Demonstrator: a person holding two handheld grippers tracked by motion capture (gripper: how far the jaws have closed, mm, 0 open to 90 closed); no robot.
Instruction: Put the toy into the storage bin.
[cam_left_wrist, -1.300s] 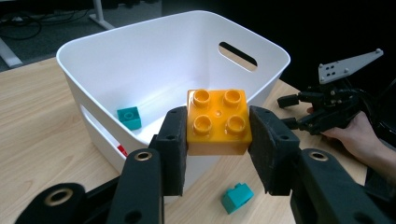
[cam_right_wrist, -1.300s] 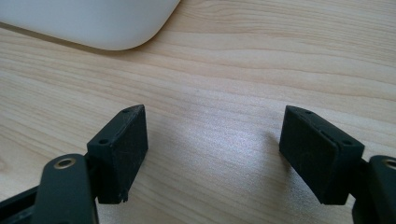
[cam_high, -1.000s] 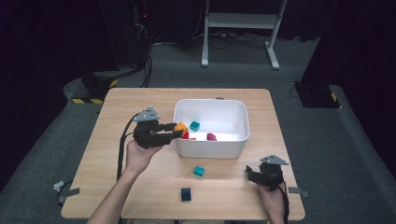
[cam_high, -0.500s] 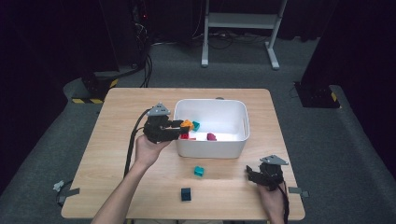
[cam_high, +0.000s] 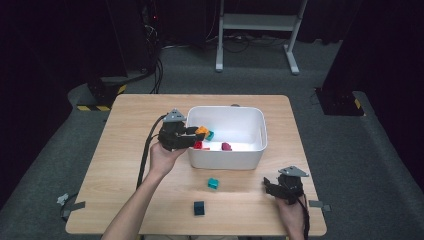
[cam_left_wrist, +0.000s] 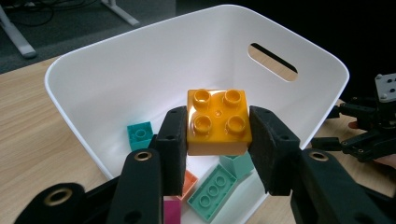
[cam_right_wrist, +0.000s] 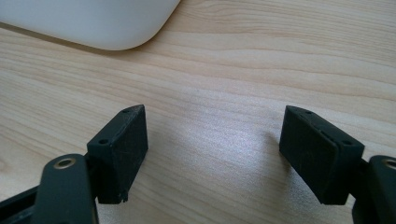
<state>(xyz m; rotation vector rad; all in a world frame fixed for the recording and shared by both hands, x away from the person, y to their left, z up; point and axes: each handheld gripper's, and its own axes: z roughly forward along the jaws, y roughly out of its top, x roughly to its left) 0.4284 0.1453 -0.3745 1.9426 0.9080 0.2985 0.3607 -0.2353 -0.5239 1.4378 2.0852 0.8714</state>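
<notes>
Left gripper (cam_left_wrist: 217, 135) squeezing an orange block (cam_left_wrist: 217, 122), up over the white bin (cam_left_wrist: 93, 88), not down inside yet. Right gripper (cam_right_wrist: 212, 154) wide open, nothing in it, low over the table (cam_right_wrist: 233, 70) near the bin's corner.

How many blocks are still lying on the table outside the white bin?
2: a teal block just in front of the bin, and a dark block nearer the table's front edge. The hands may hide others.

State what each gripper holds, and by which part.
Left gripper holds the orange brick by two opposite sides, over the white bin. Right gripper holds nothing.
</notes>
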